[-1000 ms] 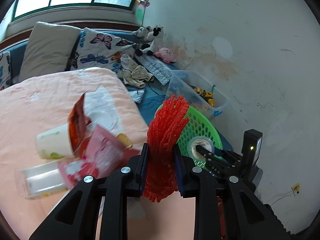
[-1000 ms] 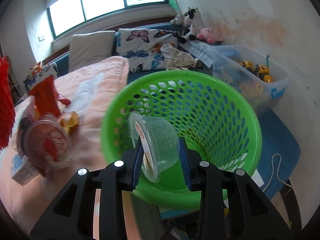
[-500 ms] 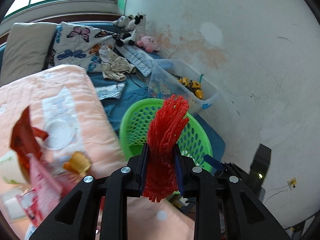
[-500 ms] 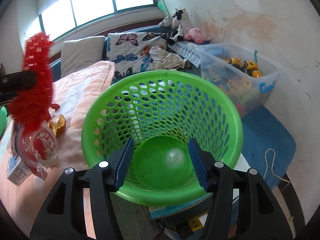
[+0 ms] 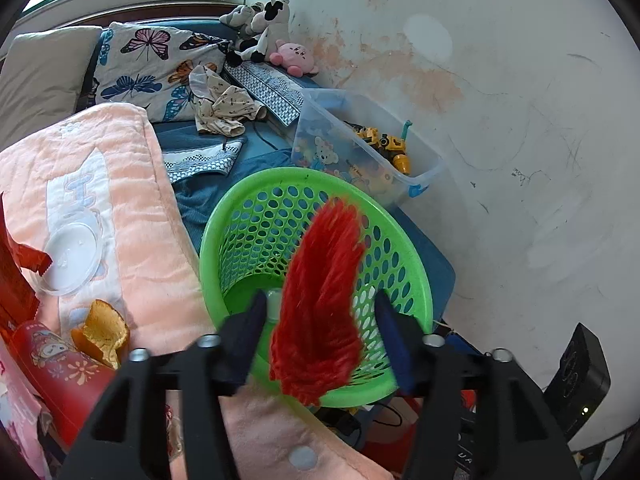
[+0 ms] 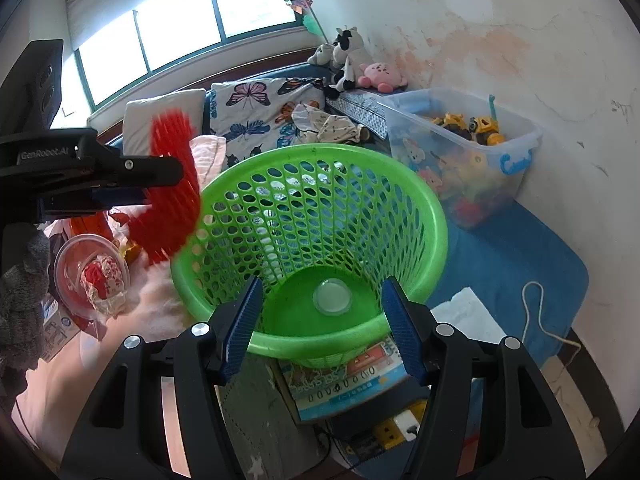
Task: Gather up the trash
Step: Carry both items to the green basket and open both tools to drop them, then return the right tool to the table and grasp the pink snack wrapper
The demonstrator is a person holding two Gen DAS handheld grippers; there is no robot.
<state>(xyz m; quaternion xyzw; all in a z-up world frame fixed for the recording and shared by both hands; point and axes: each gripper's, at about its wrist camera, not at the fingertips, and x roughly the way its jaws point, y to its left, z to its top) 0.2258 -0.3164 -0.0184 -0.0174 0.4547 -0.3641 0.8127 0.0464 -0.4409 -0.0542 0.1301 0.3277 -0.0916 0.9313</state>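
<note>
While it hangs blurred between the parted jaws of the left gripper (image 5: pixel 320 332), the red foam net (image 5: pixel 320 300) touches neither pad; those jaws have just been opening, and the net sits over the near rim of the green basket (image 5: pixel 224 216). It is a bright red, ribbed, mesh-like sleeve, narrow at its top and wider below, and from the right wrist view it shows at the basket's left edge, beside the left gripper's black arm. Down in the basket's solid bottom lies a clear plastic cup (image 6: pixel 332 298), seen end on as a pale round disc. The right gripper (image 6: pixel 320 320) is held above the basket's near rim with its blue pads wide apart and nothing between them; its jaws have also just been opening. Beyond the basket stands a clear storage bin (image 6: pixel 516 160) with a blue latch, holding yellow toy vehicles (image 6: pixel 476 126) and other toys. On the pink blanket (image 5: pixel 132 184) to the left lie a clear round lid (image 5: pixel 70 258), an orange peel (image 5: pixel 102 330) and a red printed packet (image 5: pixel 60 376).
</note>
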